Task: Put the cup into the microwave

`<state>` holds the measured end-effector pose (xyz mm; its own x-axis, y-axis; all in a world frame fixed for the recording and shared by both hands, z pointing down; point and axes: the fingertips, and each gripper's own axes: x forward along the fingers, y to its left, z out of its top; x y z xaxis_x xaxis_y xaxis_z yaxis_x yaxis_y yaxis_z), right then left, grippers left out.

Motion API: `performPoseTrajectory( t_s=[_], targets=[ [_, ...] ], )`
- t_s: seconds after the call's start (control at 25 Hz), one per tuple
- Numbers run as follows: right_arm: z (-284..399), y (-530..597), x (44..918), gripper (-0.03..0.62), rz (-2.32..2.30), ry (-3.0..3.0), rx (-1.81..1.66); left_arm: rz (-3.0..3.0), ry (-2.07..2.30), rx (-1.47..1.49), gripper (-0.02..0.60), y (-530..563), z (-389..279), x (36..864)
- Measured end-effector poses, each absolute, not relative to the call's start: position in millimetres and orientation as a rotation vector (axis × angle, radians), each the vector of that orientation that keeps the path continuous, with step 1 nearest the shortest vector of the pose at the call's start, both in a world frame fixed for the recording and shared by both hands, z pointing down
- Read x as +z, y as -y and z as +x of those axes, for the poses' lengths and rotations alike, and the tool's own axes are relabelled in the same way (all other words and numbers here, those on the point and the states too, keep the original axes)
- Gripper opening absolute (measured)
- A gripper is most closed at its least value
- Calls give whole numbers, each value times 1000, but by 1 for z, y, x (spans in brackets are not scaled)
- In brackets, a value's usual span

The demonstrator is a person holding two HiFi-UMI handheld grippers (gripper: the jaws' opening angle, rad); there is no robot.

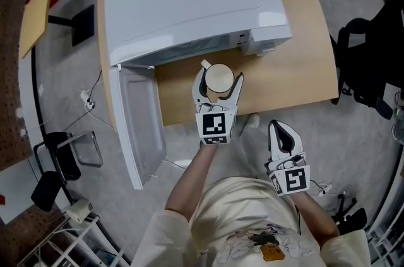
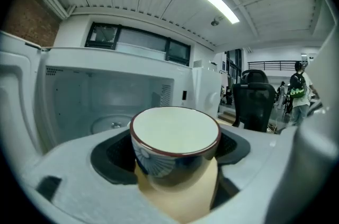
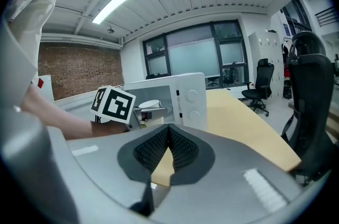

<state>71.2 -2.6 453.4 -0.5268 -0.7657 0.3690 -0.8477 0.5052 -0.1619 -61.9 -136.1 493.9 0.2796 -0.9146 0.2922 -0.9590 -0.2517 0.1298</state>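
Note:
My left gripper (image 1: 218, 84) is shut on a cup (image 1: 219, 77), cream inside with a red rim and blue pattern (image 2: 175, 135). It holds the cup upright just above the wooden table, right in front of the white microwave (image 1: 183, 0). The microwave door (image 1: 140, 127) hangs open to the left, and the cavity with its glass turntable (image 2: 108, 123) shows behind the cup. My right gripper (image 1: 282, 138) is shut with nothing in it, held back off the table's near edge; its pads (image 3: 180, 151) meet in the right gripper view.
The wooden table (image 1: 284, 76) carries only the microwave. A black office chair (image 1: 366, 70) stands at the right of the table. Cables and a chair base lie on the floor at the left.

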Motion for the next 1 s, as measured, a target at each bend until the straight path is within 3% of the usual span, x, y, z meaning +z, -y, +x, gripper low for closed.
performPoseTrajectory(
  t_s=[0.44, 1.0],
  targets=[
    [5, 62, 442, 6, 1417, 2594, 491, 2170, 1868, 243, 408, 167, -148, 473],
    [-31, 86, 452, 6, 1463, 2544, 496, 2116, 1912, 264, 408, 244, -198, 513]
  ],
)
